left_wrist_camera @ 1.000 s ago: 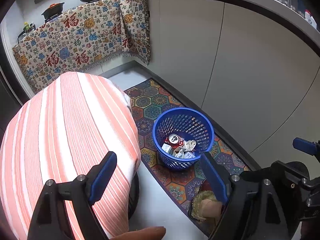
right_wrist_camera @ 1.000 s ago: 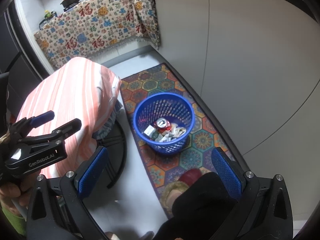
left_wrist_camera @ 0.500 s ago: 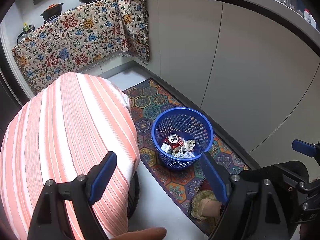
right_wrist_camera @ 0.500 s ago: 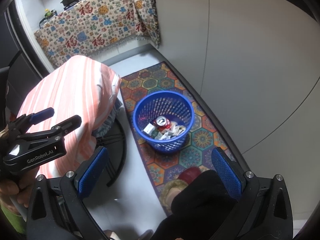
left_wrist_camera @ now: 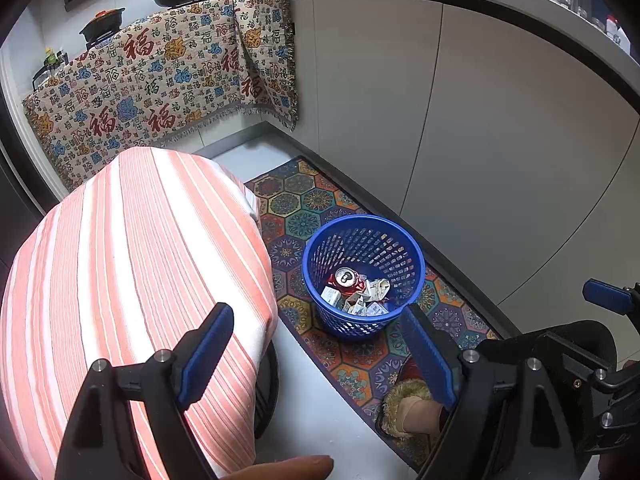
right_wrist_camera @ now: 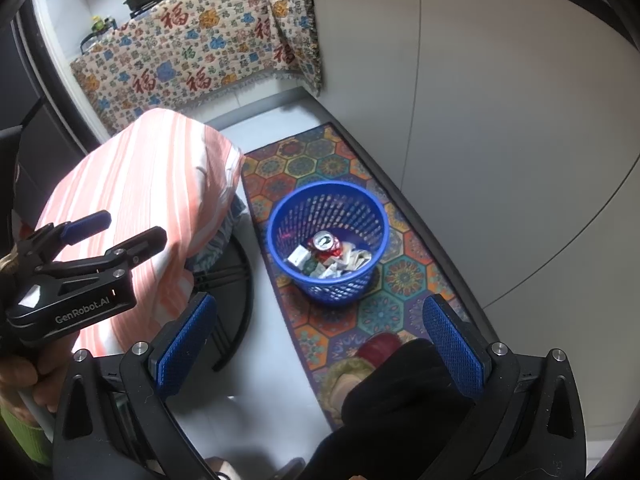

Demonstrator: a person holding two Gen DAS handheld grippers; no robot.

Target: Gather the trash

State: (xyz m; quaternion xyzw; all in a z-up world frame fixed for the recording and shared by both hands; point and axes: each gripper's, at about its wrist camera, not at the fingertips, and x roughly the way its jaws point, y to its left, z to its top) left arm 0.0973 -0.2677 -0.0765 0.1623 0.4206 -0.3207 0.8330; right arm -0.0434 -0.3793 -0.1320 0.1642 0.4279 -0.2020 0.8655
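A blue mesh waste basket stands on a patterned rug; it also shows in the right wrist view. Inside lie a crushed red can and crumpled paper wrappers. My left gripper is open and empty, held above the floor between the table and the basket. My right gripper is open and empty, held above the rug near the basket. The left gripper also shows at the left of the right wrist view.
A round table with an orange striped cloth stands left of the basket. Grey cabinet fronts run along the right. A patterned cloth hangs at the back under pans. The person's slippered foot rests on the rug.
Both grippers stay open and almost still. The views have drifted very slightly; the basket and its contents have not moved.
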